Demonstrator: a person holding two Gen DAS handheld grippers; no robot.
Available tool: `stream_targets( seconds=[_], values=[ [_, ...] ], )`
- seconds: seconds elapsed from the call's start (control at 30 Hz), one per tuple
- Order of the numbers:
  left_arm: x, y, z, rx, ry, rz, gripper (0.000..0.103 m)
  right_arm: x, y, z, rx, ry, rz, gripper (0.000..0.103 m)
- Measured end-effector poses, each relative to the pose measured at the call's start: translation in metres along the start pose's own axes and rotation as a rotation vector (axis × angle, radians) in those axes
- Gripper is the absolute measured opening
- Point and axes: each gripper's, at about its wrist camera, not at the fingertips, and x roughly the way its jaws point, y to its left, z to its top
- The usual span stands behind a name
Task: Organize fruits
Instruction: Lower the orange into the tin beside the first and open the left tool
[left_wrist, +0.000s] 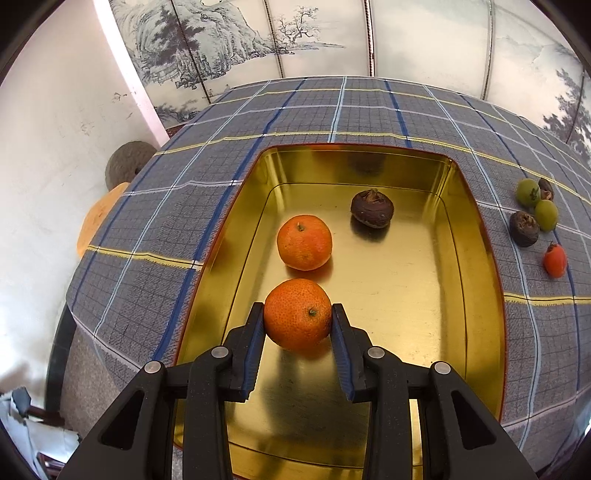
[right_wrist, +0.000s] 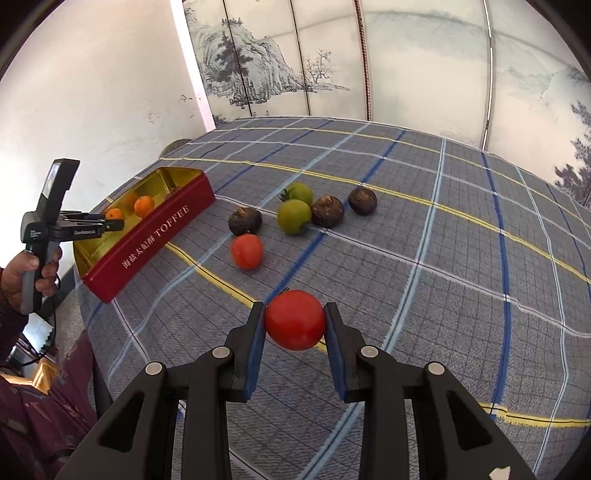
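Gripping an orange (left_wrist: 297, 313) between closed-in pads, the left gripper (left_wrist: 298, 314) is holding it over the near end of the gold-lined tin (left_wrist: 476, 258), where a second orange (left_wrist: 304, 242) and a brown fruit (left_wrist: 371, 208) are lying. The right gripper (right_wrist: 295, 319) is clamping a red tomato (right_wrist: 294, 319) above the checked tablecloth (right_wrist: 443, 266), nearer than the loose fruits beside the tin's right edge.

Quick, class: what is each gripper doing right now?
Left gripper: shut on an orange, over the gold tin.
Right gripper: shut on a red tomato.
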Motion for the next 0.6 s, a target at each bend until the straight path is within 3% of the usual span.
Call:
stream_targets(
  seconds=[0.6],
  values=[
    [0.006,0.012,-0.002,-0.008,-0.004,-0.003,0.037,0.003,0.05,0.043,-0.09,-0.023,0.055,0.029]
  ],
)
